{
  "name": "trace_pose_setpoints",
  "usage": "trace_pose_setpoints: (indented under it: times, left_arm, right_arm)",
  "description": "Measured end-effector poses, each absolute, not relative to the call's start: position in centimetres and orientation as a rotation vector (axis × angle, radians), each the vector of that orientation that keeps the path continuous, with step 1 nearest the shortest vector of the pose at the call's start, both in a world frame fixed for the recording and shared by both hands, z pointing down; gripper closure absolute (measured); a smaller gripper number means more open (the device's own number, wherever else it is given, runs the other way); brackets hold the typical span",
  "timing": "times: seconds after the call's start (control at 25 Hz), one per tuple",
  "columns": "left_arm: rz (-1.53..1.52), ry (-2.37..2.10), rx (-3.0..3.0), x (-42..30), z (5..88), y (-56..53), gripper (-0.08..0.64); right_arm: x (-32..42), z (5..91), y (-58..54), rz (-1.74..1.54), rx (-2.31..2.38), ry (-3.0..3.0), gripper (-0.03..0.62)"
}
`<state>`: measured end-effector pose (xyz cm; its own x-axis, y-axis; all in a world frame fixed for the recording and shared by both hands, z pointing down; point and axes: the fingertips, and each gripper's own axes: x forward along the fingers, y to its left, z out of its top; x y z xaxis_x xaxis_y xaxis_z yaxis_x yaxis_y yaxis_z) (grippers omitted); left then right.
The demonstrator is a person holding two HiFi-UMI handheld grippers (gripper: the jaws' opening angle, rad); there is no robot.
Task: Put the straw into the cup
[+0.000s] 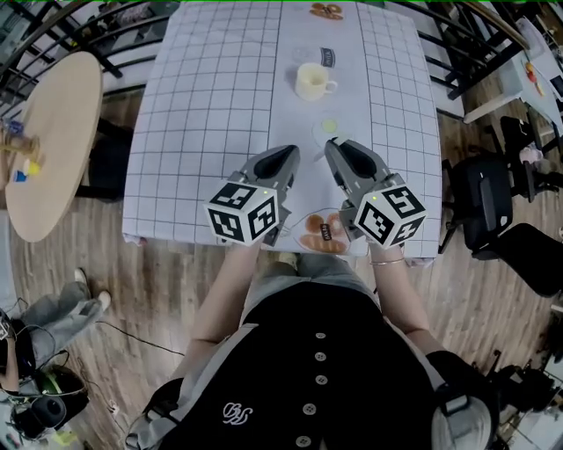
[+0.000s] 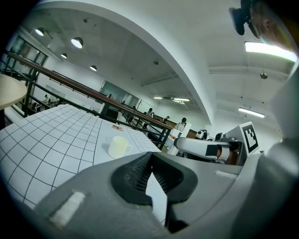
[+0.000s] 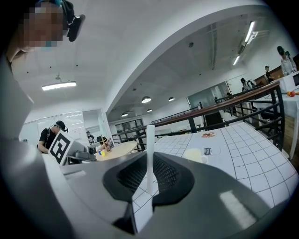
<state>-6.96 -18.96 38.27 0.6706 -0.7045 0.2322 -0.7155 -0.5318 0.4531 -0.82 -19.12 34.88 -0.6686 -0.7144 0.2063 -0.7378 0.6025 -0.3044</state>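
A cream cup (image 1: 315, 81) with a handle stands on the far half of the checked tablecloth (image 1: 202, 105); it also shows as the cup (image 2: 119, 146) in the left gripper view and the cup (image 3: 194, 155) in the right gripper view. My right gripper (image 1: 330, 146) is shut on a white straw (image 3: 150, 149), which stands upright between its jaws. The straw cannot be made out in the head view. My left gripper (image 1: 294, 152) is beside it on the left, jaws closed together on nothing. Both hover over the near half of the table, short of the cup.
A plate of pastries (image 1: 323, 233) lies at the near table edge under the grippers. A small round dish (image 1: 330, 128) sits just beyond the right gripper. Another pastry plate (image 1: 326, 10) and a small packet (image 1: 327, 56) lie farther back. A round wooden table (image 1: 48, 141) stands left, black chairs (image 1: 493, 206) right.
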Motion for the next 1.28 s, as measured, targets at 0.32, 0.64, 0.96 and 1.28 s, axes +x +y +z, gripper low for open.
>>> trace_pose_setpoints:
  times: [0.32, 0.64, 0.96, 1.28]
  left_arm:
    - [0.063, -1.098, 2.323, -6.5, 39.9, -24.5, 0.561]
    - [0.076, -1.128, 2.312, -5.6, 40.7, -27.7, 0.560]
    - [0.091, -1.143, 2.280, -4.8, 41.6, -30.8, 0.561]
    - [0.104, -1.149, 2.267, -4.5, 43.0, -33.2, 0.561]
  right_arm:
    - [-0.6, 35.6, -26.2, 0.593, 1.212, -2.755, 0.552]
    - [0.3, 36.1, -29.7, 0.592, 1.195, -2.778, 0.552]
    - [1.2, 37.6, -33.1, 0.672, 1.197, -2.780, 0.552]
    - [0.3, 37.8, -36.4, 0.565, 1.140, -2.803, 0.551]
